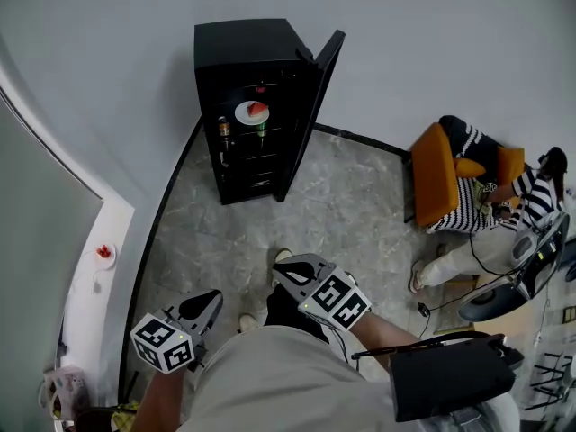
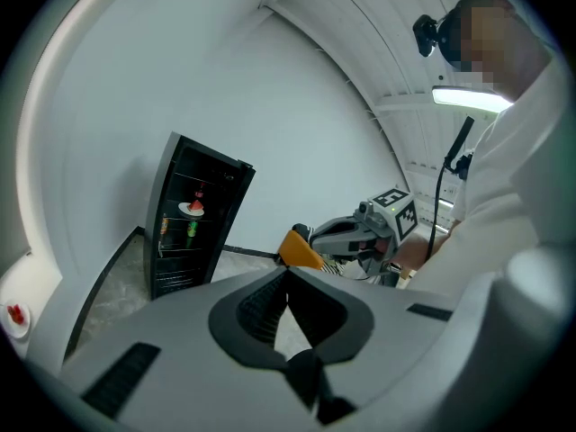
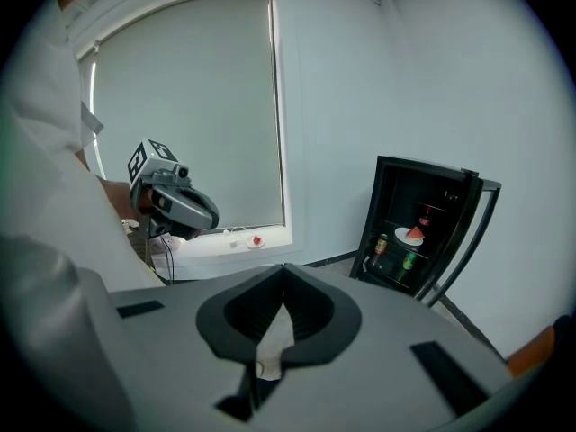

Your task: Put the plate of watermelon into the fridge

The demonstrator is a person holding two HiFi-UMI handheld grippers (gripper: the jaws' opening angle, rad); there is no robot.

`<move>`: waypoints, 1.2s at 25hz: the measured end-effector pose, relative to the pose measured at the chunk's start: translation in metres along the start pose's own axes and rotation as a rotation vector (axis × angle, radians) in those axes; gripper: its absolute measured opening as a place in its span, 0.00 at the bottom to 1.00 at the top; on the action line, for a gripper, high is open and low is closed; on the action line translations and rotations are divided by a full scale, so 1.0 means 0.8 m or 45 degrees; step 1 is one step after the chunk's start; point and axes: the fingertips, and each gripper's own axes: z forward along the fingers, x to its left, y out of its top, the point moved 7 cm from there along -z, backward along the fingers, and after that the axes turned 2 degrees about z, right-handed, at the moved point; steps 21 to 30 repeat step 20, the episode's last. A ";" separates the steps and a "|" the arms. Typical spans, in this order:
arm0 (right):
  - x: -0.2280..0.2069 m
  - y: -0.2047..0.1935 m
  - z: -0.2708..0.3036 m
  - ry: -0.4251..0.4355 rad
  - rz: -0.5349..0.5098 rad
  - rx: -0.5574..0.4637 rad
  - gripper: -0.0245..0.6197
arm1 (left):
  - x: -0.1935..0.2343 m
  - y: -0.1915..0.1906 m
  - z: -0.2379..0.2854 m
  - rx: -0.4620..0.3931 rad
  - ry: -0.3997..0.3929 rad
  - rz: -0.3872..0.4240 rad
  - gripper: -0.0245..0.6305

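The black fridge (image 1: 243, 52) stands against the far wall with its door (image 1: 310, 106) swung open. On a shelf inside it rests a white plate of watermelon (image 1: 252, 112), also seen in the left gripper view as the plate (image 2: 192, 208) and in the right gripper view as the plate (image 3: 412, 235). My left gripper (image 1: 209, 301) and right gripper (image 1: 286, 268) hang low near my body, far from the fridge. Each one's jaws meet at the tips with nothing between them: left gripper (image 2: 286, 273), right gripper (image 3: 284, 268).
Drink cans (image 1: 224, 129) sit on a fridge shelf below the plate. A small dish with something red (image 1: 105, 254) lies on the white window sill at left. A person sits in an orange chair (image 1: 436, 178) at right, with cables and equipment (image 1: 513, 286) nearby.
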 end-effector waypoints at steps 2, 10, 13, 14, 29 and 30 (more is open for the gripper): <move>0.004 -0.001 -0.003 -0.005 -0.011 0.003 0.06 | -0.002 -0.001 0.001 -0.001 -0.004 -0.003 0.06; -0.015 0.014 0.004 -0.025 -0.008 -0.001 0.06 | 0.014 0.012 0.014 -0.045 -0.031 -0.081 0.06; -0.025 0.022 0.011 -0.021 -0.005 0.010 0.06 | 0.023 0.019 0.020 -0.048 -0.035 -0.095 0.06; -0.026 0.024 0.014 -0.015 -0.006 0.012 0.06 | 0.026 0.021 0.020 -0.049 -0.037 -0.102 0.06; -0.043 0.033 0.039 -0.004 -0.008 0.017 0.06 | 0.058 0.029 0.034 -0.074 -0.060 -0.150 0.06; -0.043 0.033 0.039 -0.004 -0.008 0.017 0.06 | 0.058 0.029 0.034 -0.074 -0.060 -0.150 0.06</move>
